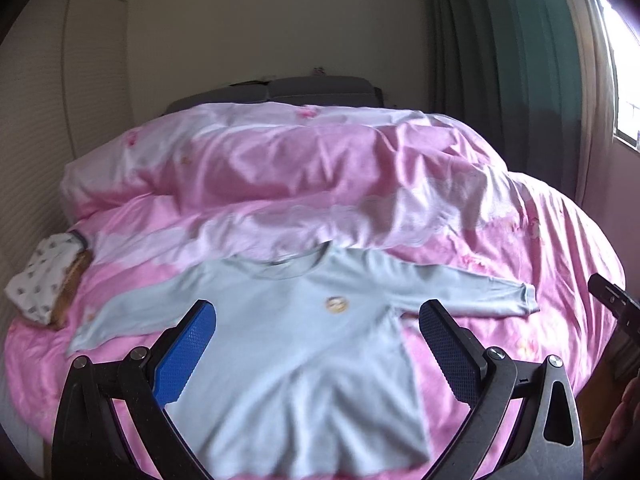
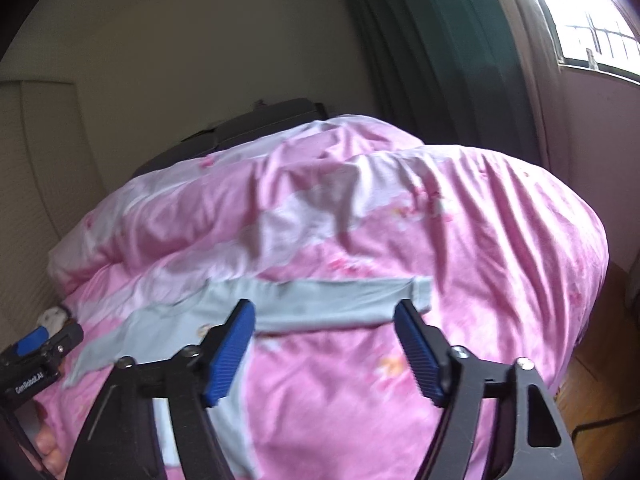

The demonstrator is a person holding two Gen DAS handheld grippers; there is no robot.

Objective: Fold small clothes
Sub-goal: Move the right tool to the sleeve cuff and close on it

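Shirt [image 1: 296, 344]: a small pale blue long-sleeved top, laid flat on the pink bedsheet [image 1: 532, 264] with its front up, neck hole toward the heaped pink duvet [image 1: 280, 176].
Why laid so: spread open with both sleeves out to the sides, it looks ready for a first fold; no fold shows yet.
Look: soft, thin knit, a little rumpled at the hem, with 1 small round badge [image 1: 337, 304] on the chest.
Right sleeve [image 2: 340, 300]: stretched straight, cuff end lying flat on the sheet.
Left gripper [image 1: 316, 348]: released, jaws wide, nothing between the 2 blue pads; it hangs over the body of the top, probably lining up for a hem or side grab.
Right gripper [image 2: 326, 348]: jaws apart and holding nothing, aimed at the sleeve, which lies beyond the pads.
Folded pile [image 1: 44, 284]: a white printed garment sits at the bed's far left edge, likely already done.
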